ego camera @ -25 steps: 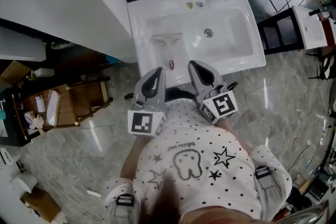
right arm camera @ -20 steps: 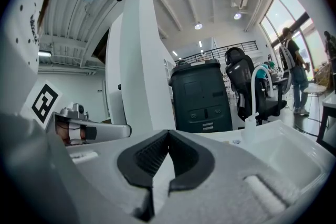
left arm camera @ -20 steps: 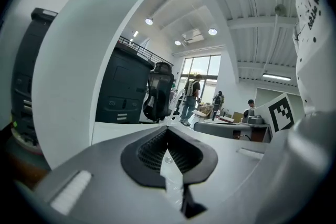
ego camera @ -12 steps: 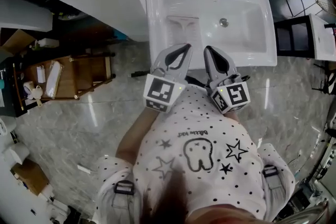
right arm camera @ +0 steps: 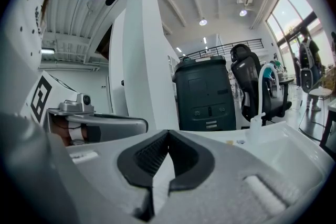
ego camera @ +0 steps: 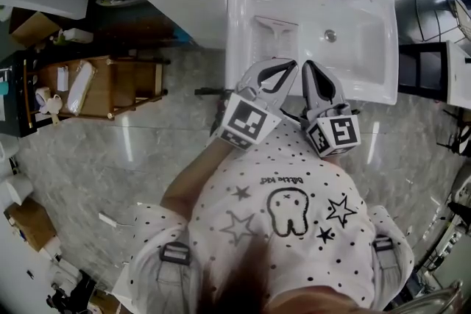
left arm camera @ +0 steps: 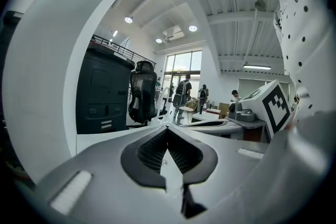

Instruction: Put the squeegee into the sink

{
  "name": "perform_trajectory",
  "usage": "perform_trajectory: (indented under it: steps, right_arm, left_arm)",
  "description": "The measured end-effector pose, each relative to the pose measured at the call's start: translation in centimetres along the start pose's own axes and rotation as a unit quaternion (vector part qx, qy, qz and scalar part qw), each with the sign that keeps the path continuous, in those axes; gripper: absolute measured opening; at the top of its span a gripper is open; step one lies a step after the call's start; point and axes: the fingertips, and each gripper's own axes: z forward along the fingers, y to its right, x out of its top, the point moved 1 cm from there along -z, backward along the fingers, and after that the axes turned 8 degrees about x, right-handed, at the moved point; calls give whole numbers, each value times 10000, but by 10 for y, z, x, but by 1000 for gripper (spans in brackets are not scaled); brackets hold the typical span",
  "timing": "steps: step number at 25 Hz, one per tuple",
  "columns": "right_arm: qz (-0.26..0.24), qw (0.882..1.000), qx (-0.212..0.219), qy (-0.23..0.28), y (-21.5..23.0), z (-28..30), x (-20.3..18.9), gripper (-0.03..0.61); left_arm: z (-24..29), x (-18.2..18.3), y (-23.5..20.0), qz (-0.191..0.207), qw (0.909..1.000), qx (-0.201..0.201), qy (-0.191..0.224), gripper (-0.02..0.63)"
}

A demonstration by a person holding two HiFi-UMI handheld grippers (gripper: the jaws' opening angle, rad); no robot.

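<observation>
Currently noted: pale T-shaped squeegee [ego camera: 274, 25] lying flat inside white rectangular ceramic sink [ego camera: 383, 33], in left half of basin, crossbar toward far wall, handle toward near rim. Well apart from round metal drain [ego camera: 330, 35] to its right. Touched by neither gripper.

Left gripper [ego camera: 288, 65] held over near rim of sink, angled in from left, tips just short of basin. Jaws clenched, ribbed black pads [left arm camera: 153, 150] meeting at tips, nothing between them. Confirmed in left gripper view [left arm camera: 168, 129].

Right gripper [ego camera: 308, 67] just beside it, also over near rim, tips close to those of left but not seen touching. Jaws likewise clenched on nothing, as seen in right gripper view [right arm camera: 168, 135].

Below and around: grey marbled floor [ego camera: 110, 158]; wooden trolley [ego camera: 110, 88] at left, well apart from sink.
</observation>
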Motion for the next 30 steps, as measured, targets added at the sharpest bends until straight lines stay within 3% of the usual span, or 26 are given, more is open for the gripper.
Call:
perform_trajectory:
  steps: [7, 30]
  right_arm:
    - [-14, 10000, -15, -65, -1, 1, -1, -6]
    - [156, 9998, -82, 76, -5, 1, -2, -6]
  left_arm:
    - [-4, -1, -6, -178, 9998, 39, 32, -5]
    - [-9, -7, -5, -132, 9998, -78, -91, -5]
